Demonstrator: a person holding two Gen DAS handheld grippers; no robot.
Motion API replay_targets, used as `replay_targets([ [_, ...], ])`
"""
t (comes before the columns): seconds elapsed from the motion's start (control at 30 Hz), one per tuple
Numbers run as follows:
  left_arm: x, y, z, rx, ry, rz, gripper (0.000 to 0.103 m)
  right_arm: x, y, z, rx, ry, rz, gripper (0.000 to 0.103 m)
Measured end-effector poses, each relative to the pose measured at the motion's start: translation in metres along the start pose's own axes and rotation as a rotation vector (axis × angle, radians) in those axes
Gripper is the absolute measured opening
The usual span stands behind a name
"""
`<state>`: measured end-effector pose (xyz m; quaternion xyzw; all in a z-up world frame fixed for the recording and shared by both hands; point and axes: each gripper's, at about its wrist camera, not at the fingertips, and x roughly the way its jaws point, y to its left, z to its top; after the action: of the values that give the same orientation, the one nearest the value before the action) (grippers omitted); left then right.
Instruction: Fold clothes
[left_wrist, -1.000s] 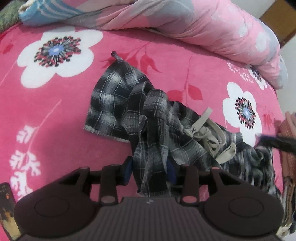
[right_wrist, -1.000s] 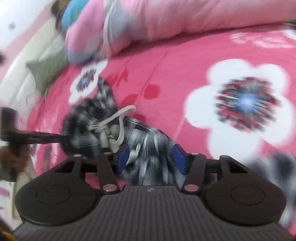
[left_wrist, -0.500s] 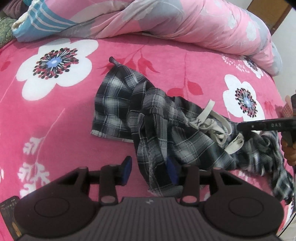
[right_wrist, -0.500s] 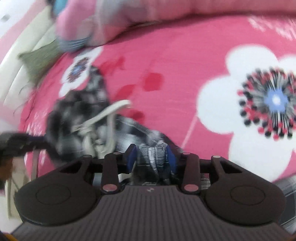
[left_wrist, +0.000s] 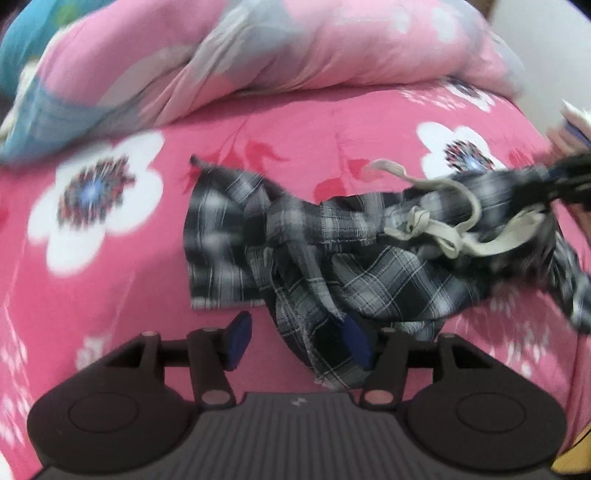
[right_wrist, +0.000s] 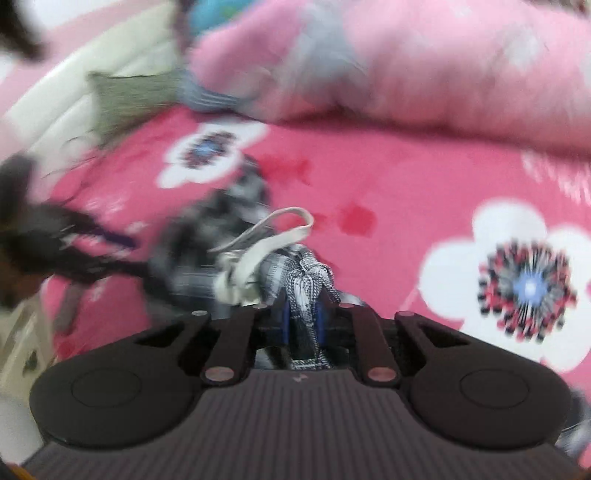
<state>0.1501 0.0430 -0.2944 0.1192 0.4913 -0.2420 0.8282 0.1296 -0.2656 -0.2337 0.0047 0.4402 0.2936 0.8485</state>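
Plaid shorts (left_wrist: 332, 266) lie bunched on the pink bed (left_wrist: 122, 288), drawstring (left_wrist: 439, 236) toward 3 o'clock. Left tool (left_wrist: 295, 341) is opening, pads spread, a hem corner loose between them against the right pad only. Right tool (right_wrist: 303, 319) is closing, pinching a gathered wad at the waist end, probably several layers; blur hides it. Risk: lifting that wad keeps the shorts twisted, and the drawstring may snag. The left may drop its corner.
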Motion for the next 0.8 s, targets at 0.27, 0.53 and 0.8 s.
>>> replay_targets([
  [0.27,-0.003,-0.029,0.014,0.295,-0.012,-0.136,0.059,-0.054,0.059,-0.036,-0.188,0.208,0.115,0.010],
  [0.53,0.051,-0.073,0.035,0.476,0.124,-0.452,0.061,-0.051,0.100,-0.092,-0.367,0.340,0.053,0.010],
  [0.8,0.120,-0.084,0.042,0.374,0.312,-0.536,0.047,-0.052,0.103,-0.121,-0.287,0.304,-0.055,0.010],
])
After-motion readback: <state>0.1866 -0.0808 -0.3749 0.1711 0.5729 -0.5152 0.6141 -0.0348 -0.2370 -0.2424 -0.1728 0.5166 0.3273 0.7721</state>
